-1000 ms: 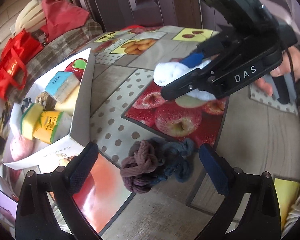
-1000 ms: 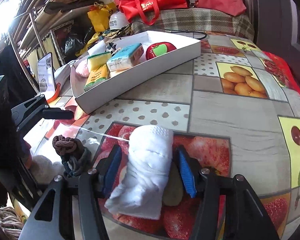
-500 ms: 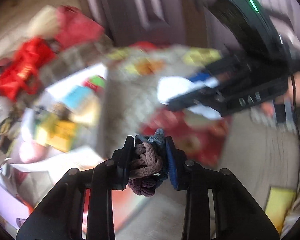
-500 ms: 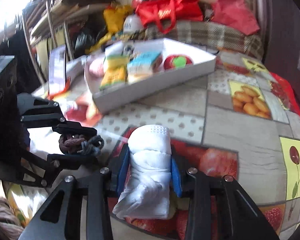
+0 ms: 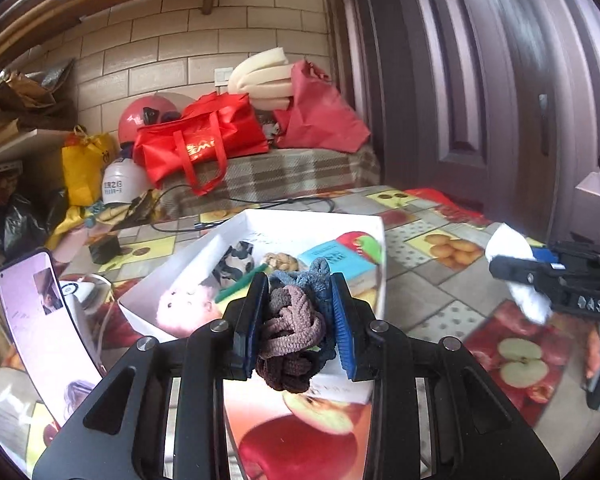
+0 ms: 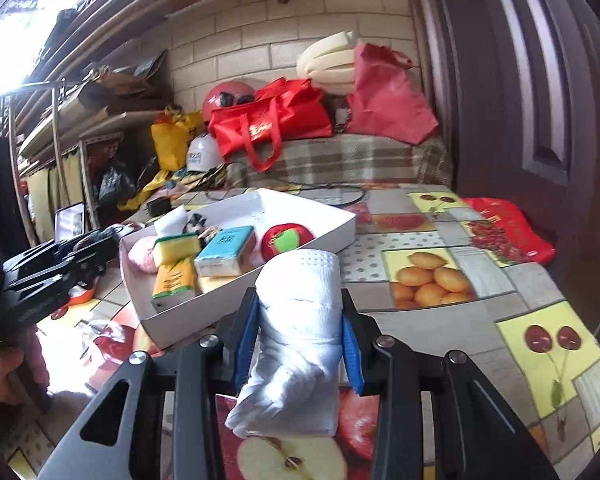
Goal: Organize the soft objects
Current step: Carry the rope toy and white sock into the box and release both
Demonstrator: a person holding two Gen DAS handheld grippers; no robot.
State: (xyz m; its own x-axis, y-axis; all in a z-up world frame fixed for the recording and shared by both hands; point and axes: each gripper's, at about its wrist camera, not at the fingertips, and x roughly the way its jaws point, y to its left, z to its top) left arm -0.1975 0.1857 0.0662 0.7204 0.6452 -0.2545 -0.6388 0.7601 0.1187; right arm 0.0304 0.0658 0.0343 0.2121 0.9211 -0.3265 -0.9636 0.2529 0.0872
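Observation:
My left gripper is shut on a knot of brown and blue hair ties and holds it lifted in front of the white box. My right gripper is shut on a rolled white sock and holds it above the table, just short of the white box. The sock and right gripper also show in the left wrist view at the right. The box holds sponges, a tissue pack, a red apple toy and a pink plush.
A fruit-patterned tablecloth covers the table. A phone stands at the left. Behind the table are a plaid couch with red bags, a helmet and foam. A dark door is at the right.
My left gripper closed on the hair ties and lifted them off the table toward the box. My right gripper closed on the white sock and lifted it.

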